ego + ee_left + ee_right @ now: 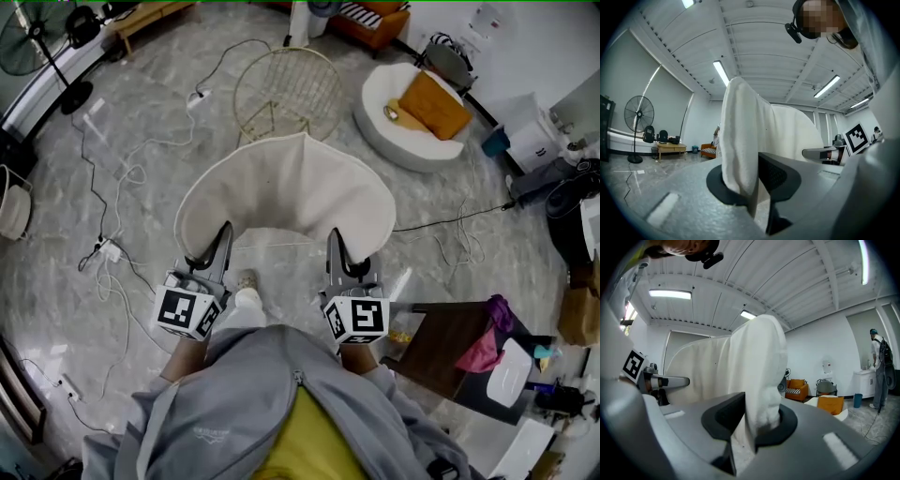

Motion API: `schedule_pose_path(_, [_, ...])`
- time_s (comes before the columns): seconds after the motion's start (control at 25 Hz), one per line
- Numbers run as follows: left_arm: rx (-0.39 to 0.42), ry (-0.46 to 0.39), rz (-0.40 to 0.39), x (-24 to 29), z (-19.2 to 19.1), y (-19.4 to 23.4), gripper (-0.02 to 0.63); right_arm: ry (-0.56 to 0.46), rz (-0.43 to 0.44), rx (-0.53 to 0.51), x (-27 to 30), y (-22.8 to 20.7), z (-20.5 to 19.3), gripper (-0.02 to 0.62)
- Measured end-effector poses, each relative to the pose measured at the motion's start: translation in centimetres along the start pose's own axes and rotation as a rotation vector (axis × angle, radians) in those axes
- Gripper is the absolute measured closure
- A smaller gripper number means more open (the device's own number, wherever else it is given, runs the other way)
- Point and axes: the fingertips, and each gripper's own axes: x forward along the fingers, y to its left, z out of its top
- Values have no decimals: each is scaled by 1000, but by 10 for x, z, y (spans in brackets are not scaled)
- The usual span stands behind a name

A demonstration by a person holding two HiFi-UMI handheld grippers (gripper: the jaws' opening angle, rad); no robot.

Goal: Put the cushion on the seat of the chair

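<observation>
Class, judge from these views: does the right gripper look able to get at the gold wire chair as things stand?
Probably not yet. The right gripper is shut on the cream fabric cushion, which spreads between it and the gold wire chair standing farther off.

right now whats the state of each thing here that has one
cushion: held up in the air by its near edge, not yet on the chair
left hand-held gripper: shut on cushion
right hand-held gripper: shut on cushion
chair: upright, seat bare
</observation>
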Motion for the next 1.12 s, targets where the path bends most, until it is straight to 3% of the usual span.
schedule_pose_path(0.24, [23,13,-36,72,12,81,557,-6,-25,9,99,3,5,523])
schedule_pose_path(0.48, [17,18,-44,112,9,136,557,2,-36,5,162,11,4,525])
schedule_pose_path(1.12, [-28,22,-15,151,6,201,557,37,-6,8,249,18,5,523])
